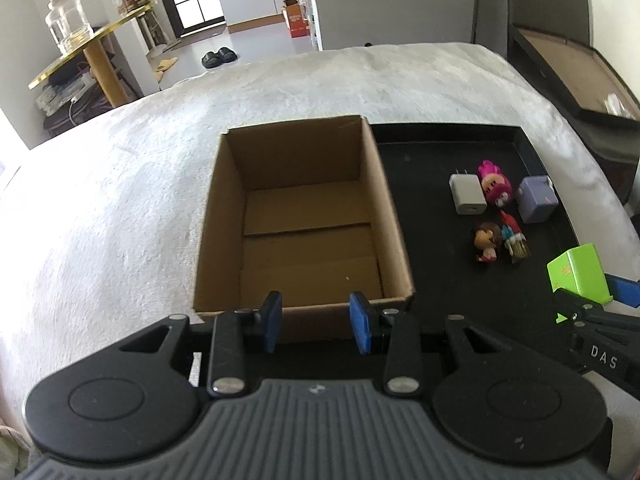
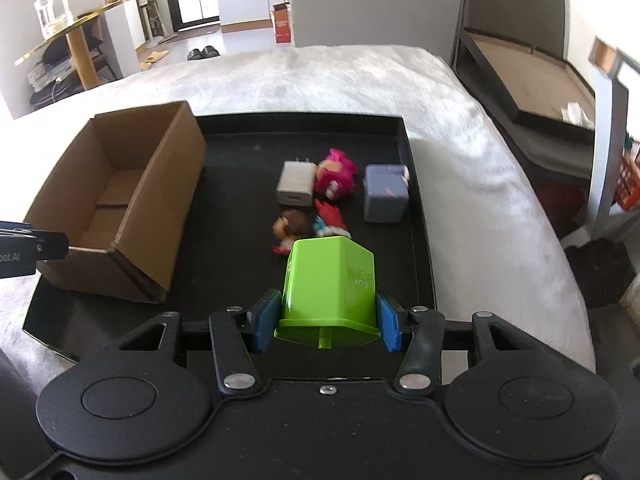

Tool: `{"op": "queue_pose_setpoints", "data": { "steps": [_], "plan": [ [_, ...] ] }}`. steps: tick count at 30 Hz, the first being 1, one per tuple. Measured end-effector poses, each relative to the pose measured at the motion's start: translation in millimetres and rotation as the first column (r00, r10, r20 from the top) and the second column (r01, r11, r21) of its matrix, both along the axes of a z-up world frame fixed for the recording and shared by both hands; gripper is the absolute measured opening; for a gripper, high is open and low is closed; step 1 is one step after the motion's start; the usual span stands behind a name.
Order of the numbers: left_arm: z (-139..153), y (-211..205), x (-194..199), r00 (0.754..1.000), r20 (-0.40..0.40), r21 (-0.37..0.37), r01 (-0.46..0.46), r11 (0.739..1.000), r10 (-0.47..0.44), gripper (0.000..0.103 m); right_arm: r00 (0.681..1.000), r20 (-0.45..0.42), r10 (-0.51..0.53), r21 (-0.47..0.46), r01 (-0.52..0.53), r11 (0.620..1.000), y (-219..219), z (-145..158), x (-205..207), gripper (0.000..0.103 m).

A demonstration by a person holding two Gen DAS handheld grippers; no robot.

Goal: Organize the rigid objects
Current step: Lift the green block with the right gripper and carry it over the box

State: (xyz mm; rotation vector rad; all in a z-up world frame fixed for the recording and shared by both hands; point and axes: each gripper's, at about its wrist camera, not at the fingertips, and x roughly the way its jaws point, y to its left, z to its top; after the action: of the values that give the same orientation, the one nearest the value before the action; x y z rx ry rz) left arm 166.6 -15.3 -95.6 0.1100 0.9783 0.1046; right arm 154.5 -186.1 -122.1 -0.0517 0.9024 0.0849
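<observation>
My right gripper (image 2: 326, 322) is shut on a lime-green plastic block (image 2: 330, 284), held above the near part of the black tray (image 2: 240, 152). That same block (image 1: 578, 276) shows at the right edge of the left wrist view. An open, empty cardboard box (image 1: 224, 220) stands on the tray's left side. My left gripper (image 1: 316, 322) hangs open over the box's near wall with nothing between its pads. On the tray lie a white charger (image 2: 295, 188), a pink figure (image 2: 335, 178), a lilac cube (image 2: 386, 194), a brown-haired figure (image 2: 290, 228) and a red-and-blue figure (image 2: 328, 218).
The tray rests on a white fluffy blanket (image 1: 120, 200) covering a wide surface. A gold-topped side table (image 1: 92, 40) with a glass jar stands far left. A dark bed frame (image 2: 532, 80) lies beyond the right edge.
</observation>
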Motion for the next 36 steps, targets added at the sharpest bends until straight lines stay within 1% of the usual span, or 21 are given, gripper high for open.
{"op": "queue_pose_setpoints", "data": {
  "steps": [6, 9, 15, 22, 26, 30, 32, 36],
  "plan": [
    [6, 27, 3, 0.999, 0.015, -0.041, -0.048, 0.998, 0.049, 0.037, 1.0, 0.019, 0.011, -0.03, -0.01, 1.0, 16, 15, 5, 0.05],
    [7, 39, 6, 0.998, 0.02, -0.049, -0.066, 0.997, 0.067, 0.037, 0.999, 0.027, 0.024, -0.039, -0.022, 0.999, 26, 21, 9, 0.05],
    [4, 61, 11, 0.995, 0.024, -0.08, -0.096, 0.992, 0.098, 0.037, 0.997, 0.049, 0.057, -0.061, -0.054, 0.997, 50, 32, 19, 0.05],
    [-1, 83, 22, 0.991, 0.019, -0.131, -0.129, 0.983, 0.133, 0.037, 0.994, 0.055, 0.096, -0.084, -0.091, 0.992, 75, 40, 33, 0.051],
    [-5, 92, 32, 0.989, 0.022, -0.156, -0.138, 0.978, 0.144, 0.036, 0.992, 0.055, 0.115, -0.094, -0.109, 0.99, 89, 42, 43, 0.051],
    [-9, 101, 43, 0.984, 0.035, -0.173, -0.165, 0.971, 0.174, 0.031, 0.989, 0.056, 0.137, -0.103, -0.131, 0.986, 102, 42, 54, 0.051],
    [-12, 104, 46, 0.982, 0.039, -0.178, -0.173, 0.969, 0.183, 0.03, 0.987, 0.055, 0.149, -0.107, -0.143, 0.984, 108, 40, 59, 0.051],
    [-22, 106, 55, 0.982, 0.017, -0.191, -0.18, 0.965, 0.186, 0.03, 0.982, 0.051, 0.182, -0.115, -0.175, 0.978, 122, 37, 69, 0.051]
  ]
}}
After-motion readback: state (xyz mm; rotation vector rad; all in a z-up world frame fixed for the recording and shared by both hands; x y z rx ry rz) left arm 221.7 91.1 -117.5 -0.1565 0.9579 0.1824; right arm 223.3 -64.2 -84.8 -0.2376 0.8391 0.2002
